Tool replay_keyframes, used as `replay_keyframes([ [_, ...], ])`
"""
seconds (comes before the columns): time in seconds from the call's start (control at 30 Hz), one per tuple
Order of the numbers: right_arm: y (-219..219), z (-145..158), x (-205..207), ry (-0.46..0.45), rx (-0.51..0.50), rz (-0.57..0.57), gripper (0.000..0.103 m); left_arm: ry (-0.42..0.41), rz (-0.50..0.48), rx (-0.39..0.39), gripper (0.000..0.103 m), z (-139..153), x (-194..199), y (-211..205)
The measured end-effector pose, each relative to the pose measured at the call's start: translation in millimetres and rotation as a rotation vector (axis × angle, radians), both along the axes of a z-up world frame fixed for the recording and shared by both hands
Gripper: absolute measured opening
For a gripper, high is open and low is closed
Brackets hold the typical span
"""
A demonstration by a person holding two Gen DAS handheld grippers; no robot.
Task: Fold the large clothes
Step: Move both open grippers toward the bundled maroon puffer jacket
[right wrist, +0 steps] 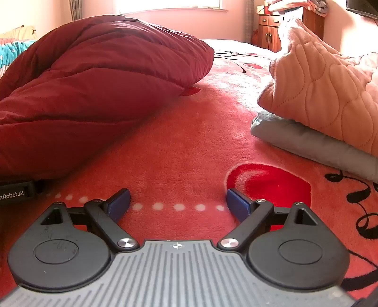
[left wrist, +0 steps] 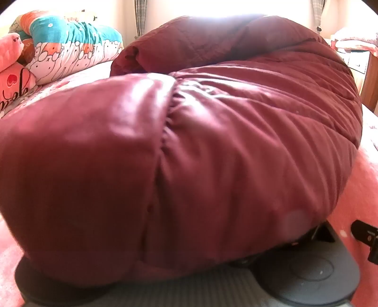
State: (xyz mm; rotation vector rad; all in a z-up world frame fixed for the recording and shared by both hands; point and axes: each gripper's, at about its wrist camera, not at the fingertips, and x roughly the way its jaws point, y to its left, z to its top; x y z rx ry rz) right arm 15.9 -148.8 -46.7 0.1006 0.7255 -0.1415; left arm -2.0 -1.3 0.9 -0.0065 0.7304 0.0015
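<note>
step: fold looked done or between folds | dark red padded coat (right wrist: pixel 94 78) lay bundled on bed (right wrist: pixel 189 146) | right gripper (right wrist: pixel 177 203) fingers wide, empty | left gripper (left wrist: pixel 189 271) buried under coat, spread wide, grip unclear | next: seek loose edge

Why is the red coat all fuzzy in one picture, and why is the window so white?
Left wrist view: the maroon puffer jacket sits too close to the lens, so it blurs. In both views sunlight overexposes the window. Right wrist view: the fisheye lens curves the pink bedspread.
</note>
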Motion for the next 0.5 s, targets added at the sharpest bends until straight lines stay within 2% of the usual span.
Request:
replay_keyframes([
  [0.03, 0.2, 0.0, 0.3, 0.000, -0.003, 0.000, 0.103, 0.040, 0.002, 0.009, 0.103, -0.2, 3.5, -0.7],
  [0.07, 0.5, 0.0, 0.9, 0.001, -0.008, 0.000, 0.103, 0.040, -0.002, 0.011, 0.103, 0.3, 3.3, -1.7],
  [0.2, -2.3, 1.1, 1.4, -0.001, -0.007, 0.004, 0.103, 0.027, -0.032, 0.010, 0.103, 3.9, -0.8, -6.4],
  [0.33, -3.4, 6.2, -14.7, -0.023, 0.042, -0.004, 0.103, -0.003, -0.034, -0.018, 0.102, 9.3, -10.3, -8.1],
  [0.4, -6.1, 8.7, -23.8, -0.036, 0.072, -0.008, 0.103, -0.018, -0.036, -0.022, 0.102, 1.4, -37.8, -10.5],
  [0.5, -7.0, 10.1, -44.7, -0.030, 0.045, -0.020, 0.103, -0.021, -0.057, 0.015, 0.102, 6.6, -47.6, -16.3],
])
